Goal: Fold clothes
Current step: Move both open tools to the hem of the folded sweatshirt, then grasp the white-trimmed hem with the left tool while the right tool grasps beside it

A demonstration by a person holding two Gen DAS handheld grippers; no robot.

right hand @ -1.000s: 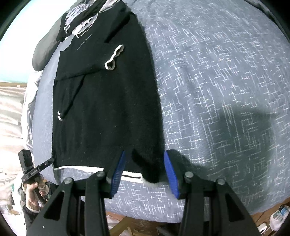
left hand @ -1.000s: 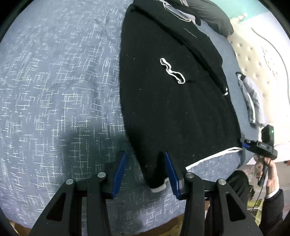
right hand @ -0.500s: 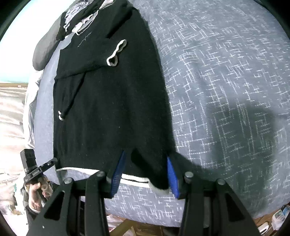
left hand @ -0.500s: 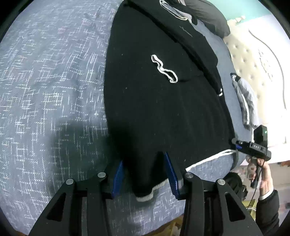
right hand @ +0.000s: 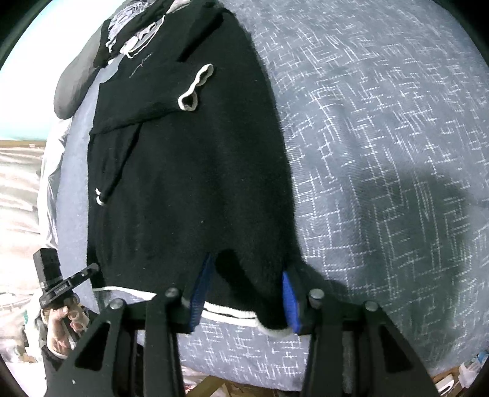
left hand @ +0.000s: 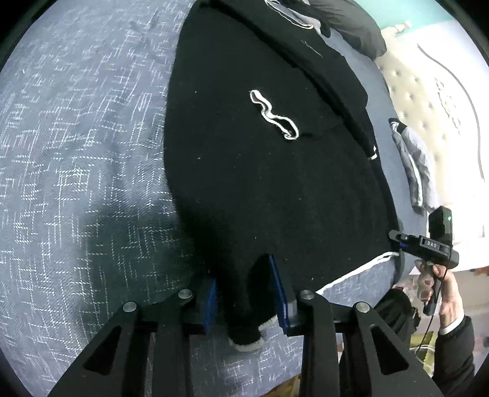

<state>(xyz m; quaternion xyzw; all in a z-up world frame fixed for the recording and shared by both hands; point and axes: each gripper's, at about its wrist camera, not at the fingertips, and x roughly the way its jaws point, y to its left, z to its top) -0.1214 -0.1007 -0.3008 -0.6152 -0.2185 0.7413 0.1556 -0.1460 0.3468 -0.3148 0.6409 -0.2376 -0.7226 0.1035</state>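
Observation:
A black sweater (left hand: 275, 171) with white trim lies flat on the blue patterned bed (left hand: 76, 152), a sleeve folded across its chest with a white cuff (left hand: 275, 116). My left gripper (left hand: 244, 296) has its blue pads around the sweater's hem corner, jaws partly closed with cloth between them. In the right wrist view the sweater (right hand: 189, 183) fills the middle, and my right gripper (right hand: 244, 293) straddles the other hem corner, jaws still wide. Each gripper shows in the other's view: the right gripper (left hand: 428, 244) and the left gripper (right hand: 58, 284).
A dark pillow (left hand: 351, 27) and more clothes lie at the head of the bed. A grey striped garment (left hand: 412, 165) lies beside the tufted headboard (left hand: 412, 91). The bed's front edge (right hand: 244, 378) is just below the grippers.
Both grippers have moved forward over the sweater's hem corners. The left jaws have narrowed around the cloth; the hem corners are bunched and lifted slightly.

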